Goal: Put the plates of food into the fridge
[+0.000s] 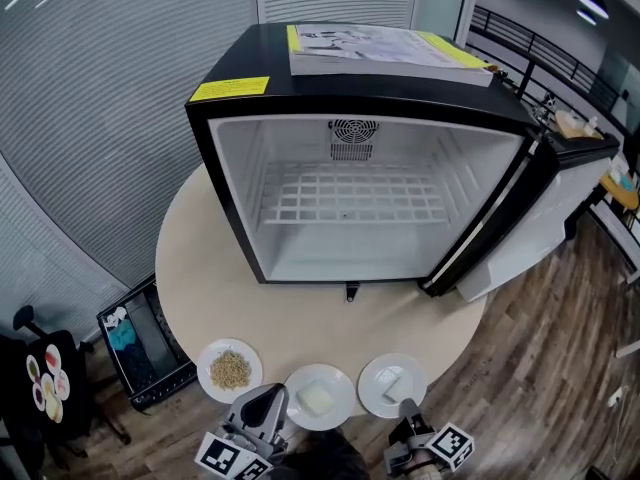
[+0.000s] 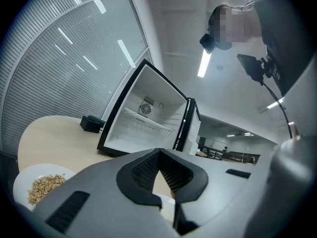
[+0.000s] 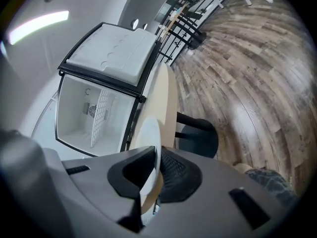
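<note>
Three white plates sit in a row at the near edge of the round table [image 1: 200,268]: one with grains [image 1: 230,370], a middle one with a pale lump [image 1: 319,396], and a right one with a white block [image 1: 392,384]. Behind them the black fridge [image 1: 370,198] stands with its door [image 1: 520,228] swung wide to the right, showing one wire shelf. My right gripper [image 1: 407,409] is shut on the near rim of the right plate [image 3: 148,148], which stands edge-on between the pads. My left gripper [image 1: 268,404] hovers between the grain plate [image 2: 39,187] and the middle plate; its fingertips meet with nothing between them.
A stack of papers [image 1: 380,48] lies on the fridge top. A black crate [image 1: 145,343] sits on the floor to the table's left, beside a chair [image 1: 45,378]. A black stool base [image 3: 198,135] stands on the wooden floor to the right.
</note>
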{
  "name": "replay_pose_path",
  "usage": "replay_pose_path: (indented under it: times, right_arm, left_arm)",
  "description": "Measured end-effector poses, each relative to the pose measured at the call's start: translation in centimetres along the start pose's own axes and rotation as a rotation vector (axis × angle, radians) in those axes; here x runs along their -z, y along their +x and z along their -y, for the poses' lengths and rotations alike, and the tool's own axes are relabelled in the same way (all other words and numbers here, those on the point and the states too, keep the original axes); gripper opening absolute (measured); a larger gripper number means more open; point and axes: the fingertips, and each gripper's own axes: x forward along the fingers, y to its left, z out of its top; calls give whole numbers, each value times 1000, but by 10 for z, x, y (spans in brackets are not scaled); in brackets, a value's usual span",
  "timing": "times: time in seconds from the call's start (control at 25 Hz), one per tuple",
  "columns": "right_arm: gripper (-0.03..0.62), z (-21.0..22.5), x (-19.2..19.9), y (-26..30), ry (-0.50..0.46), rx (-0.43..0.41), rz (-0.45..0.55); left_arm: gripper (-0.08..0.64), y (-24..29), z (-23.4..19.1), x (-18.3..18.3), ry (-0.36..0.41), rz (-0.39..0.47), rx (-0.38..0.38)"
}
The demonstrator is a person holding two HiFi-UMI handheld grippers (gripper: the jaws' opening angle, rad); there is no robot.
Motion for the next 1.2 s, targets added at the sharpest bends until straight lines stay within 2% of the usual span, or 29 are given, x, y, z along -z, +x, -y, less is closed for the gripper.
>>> replay_pose_path:
  times: [0.16,0.36,0.68,0.88,1.2]
  right_arm:
    - [18,-6,-1,-3,22,-38,4]
    - [14,-22,-7,-7,130,-108,21]
    - [14,-85,-33,2,197,-187,46]
    - [14,-123,-47,22,172,-215,40]
    - [14,-149,-60,86,141,-218,29]
  left_arm:
    - [6,4,-4,-8,-16,17,-3]
    - [6,11,-5,-18,-17,35,2]
    - [6,31,-6,-42,23,63,27]
    - [6,48,-14,-63,46,92,31]
    - [6,84,-26,-83,79,96,28]
